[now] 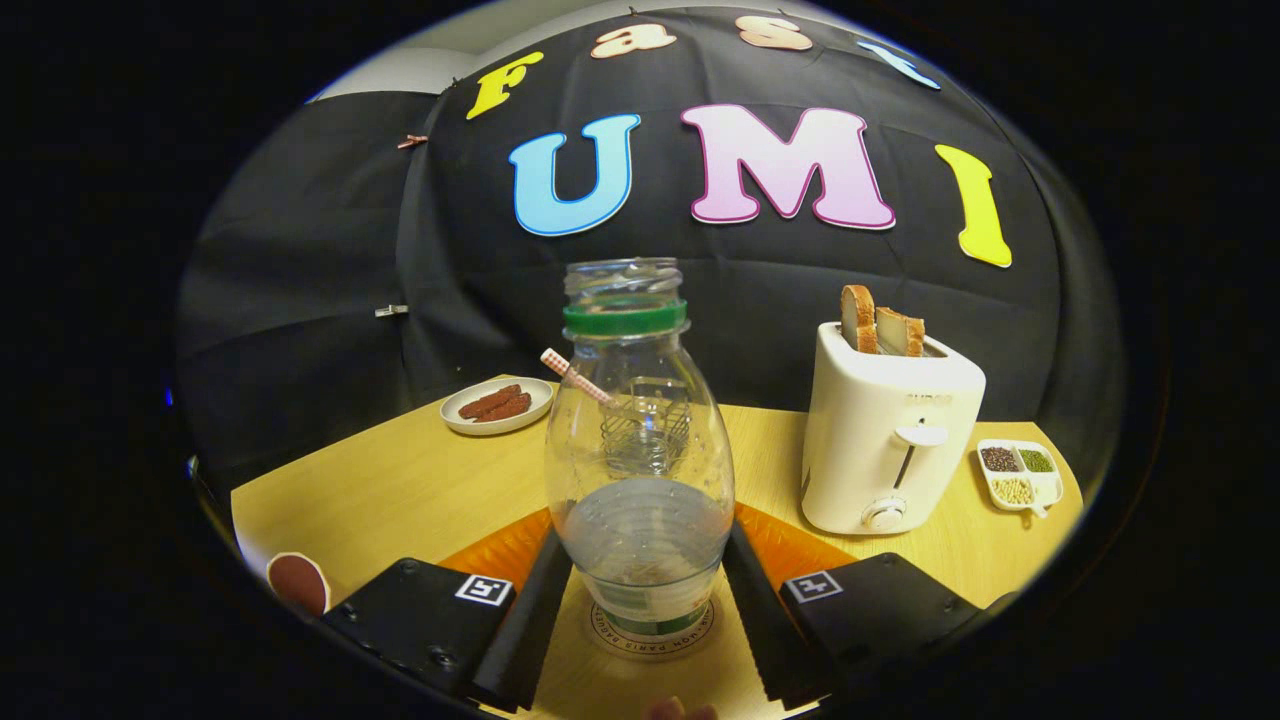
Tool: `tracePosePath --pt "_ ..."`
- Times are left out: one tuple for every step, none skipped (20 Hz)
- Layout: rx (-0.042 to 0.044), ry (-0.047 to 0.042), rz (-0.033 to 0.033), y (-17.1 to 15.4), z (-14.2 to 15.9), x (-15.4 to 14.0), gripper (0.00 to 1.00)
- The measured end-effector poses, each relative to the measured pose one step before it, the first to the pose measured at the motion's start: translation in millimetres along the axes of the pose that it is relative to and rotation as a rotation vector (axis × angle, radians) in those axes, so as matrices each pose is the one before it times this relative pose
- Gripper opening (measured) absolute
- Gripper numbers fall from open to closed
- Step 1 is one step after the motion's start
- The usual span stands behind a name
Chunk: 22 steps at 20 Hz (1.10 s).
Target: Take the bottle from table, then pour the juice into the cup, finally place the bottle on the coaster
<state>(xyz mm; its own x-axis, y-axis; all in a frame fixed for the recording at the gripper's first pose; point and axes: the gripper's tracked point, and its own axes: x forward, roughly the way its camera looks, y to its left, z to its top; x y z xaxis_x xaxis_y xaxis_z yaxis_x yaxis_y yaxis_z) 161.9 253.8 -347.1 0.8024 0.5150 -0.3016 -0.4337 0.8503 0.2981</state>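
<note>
1. The gripper [645, 610] is pointing level across the table [400, 490], its 2 fingers [530, 620] standing on either side of the bottle's base.
2. Both fingers are lying right along the lower sides of the bottle [640, 470]; whether they are pressing on it or just touching, I cannot tell.
3. The bottle is standing upright between the fingers, its bottom resting on a round coaster [652, 635] with lettering around the rim.
4. The bottle is clear, wearing a green ring at its open neck, and holding only a little clear liquid in its lower part.
5. An orange mat [790, 545] is showing under the coaster, on both sides of the bottle.
6. A brown round thing [298, 582] is sitting at the table's near edge, left of the fingers.
7. A cup with a checked straw [575, 377] is showing through the bottle, just beyond it.
8. Beyond the fingers to the right, a white toaster [885, 435] is holding 2 slices of bread [880, 325].
9. A small dish of 3 kinds of grains [1020, 472] is lying right of the toaster.
10. A plate of sausages [497, 405] is sitting far left, near the black cloth wall.
</note>
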Motion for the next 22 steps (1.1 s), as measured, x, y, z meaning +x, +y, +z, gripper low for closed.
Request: tracePosePath --pt "-0.00055 0.00178 -0.00342 -0.50 -0.69 -1.59 0.84" --pt "0.00286 0.00249 -0.00398 -0.75 -0.43 -0.78 0.86" --pt "0.00108 0.00497 -0.00496 -1.23 -0.98 -1.87 0.86" --pt "-0.00105 0.00561 -0.00705 -1.48 -0.93 -1.51 0.89" --pt "0.00060 0.00324 -0.00323 -0.57 0.50 -3.09 0.91" --pt "0.00340 0.00180 -0.00021 -0.28 -0.33 -3.21 0.91" --pt "0.00538 0.00462 0.00244 0.49 -1.09 -4.46 0.91" --pt "0.00656 0.00253 0.00799 2.31 -0.08 -5.47 0.92" --pt "0.00158 0.00340 0.00077 0.90 -0.46 -6.33 0.92" --pt "-0.00225 0.00629 0.00088 0.68 -1.57 -6.78 0.92" --pt "-0.00284 -0.00084 0.00169 1.81 0.54 -8.18 0.92" --pt "-0.00242 -0.00179 -0.00269 0.39 0.62 -8.24 0.92" --pt "-0.00111 0.00736 -0.00840 -0.97 -0.92 -8.24 0.92" --pt "0.00291 0.00465 -0.00044 1.26 2.55 -9.30 0.92" --pt "-0.00072 -0.00898 -0.00114 1.99 5.90 -11.99 0.92" --pt "-0.00244 -0.01832 0.00383 2.64 8.46 -10.86 0.93" --pt "-0.00694 -0.01562 0.00259 3.34 9.46 -11.85 0.93" --pt "-0.00837 -0.01353 0.00468 2.89 9.84 -11.66 0.93" --pt "-0.01047 -0.01073 0.00236 2.82 9.17 -11.10 0.93" --pt "-0.00706 -0.00715 0.00097 2.19 10.18 -10.94 0.92" --pt "-0.00438 -0.01313 0.00509 3.00 10.20 -10.94 0.92" --pt "0.00237 -0.01944 -0.00014 2.53 13.84 -10.14 0.92"
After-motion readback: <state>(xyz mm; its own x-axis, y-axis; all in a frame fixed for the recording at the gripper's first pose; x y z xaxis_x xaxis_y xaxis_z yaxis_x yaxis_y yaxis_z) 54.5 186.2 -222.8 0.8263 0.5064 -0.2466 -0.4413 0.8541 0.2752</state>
